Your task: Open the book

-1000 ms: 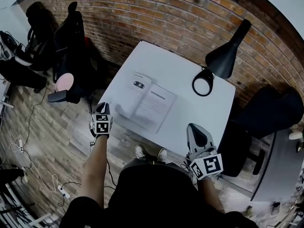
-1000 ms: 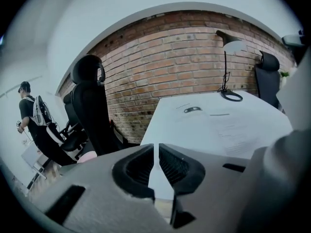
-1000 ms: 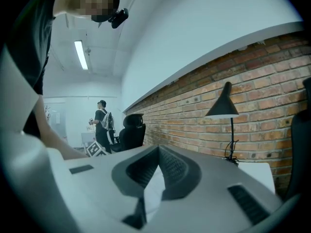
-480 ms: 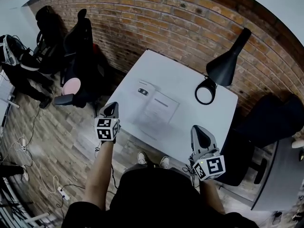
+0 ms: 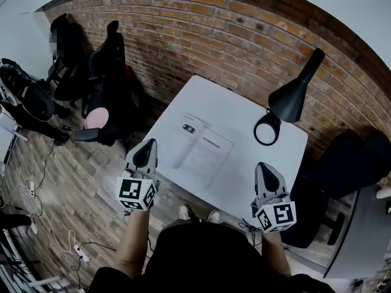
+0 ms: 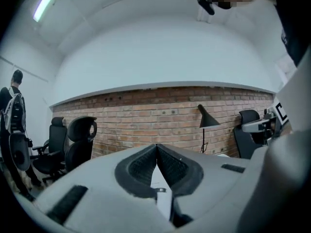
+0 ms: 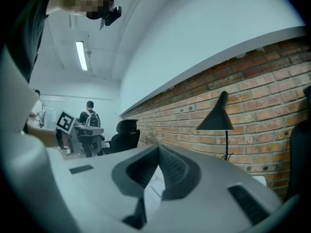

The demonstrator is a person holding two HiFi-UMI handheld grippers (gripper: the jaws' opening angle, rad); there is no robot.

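The book [image 5: 204,151] lies open and flat on the white table [image 5: 244,105], with a small dark picture on its left page. My left gripper [image 5: 147,146] is held up off the table's left front edge, short of the book, shut with nothing in it. In the left gripper view the left gripper [image 6: 156,145] has its jaws meeting at the tips. My right gripper [image 5: 266,168] hovers at the table's front right, right of the book, also shut and empty. The right gripper view shows the right gripper [image 7: 158,148] with its pads together.
A black desk lamp [image 5: 287,96] stands at the table's back right, against the brick wall [image 5: 201,23]. Black office chairs [image 5: 107,66] crowd the floor to the left, and another chair [image 5: 348,157] stands to the right. Cables lie on the wooden floor [image 5: 55,188].
My left gripper has lifted away from the book's near left corner and come back toward me. The right gripper has shifted only slightly. The book stays open.
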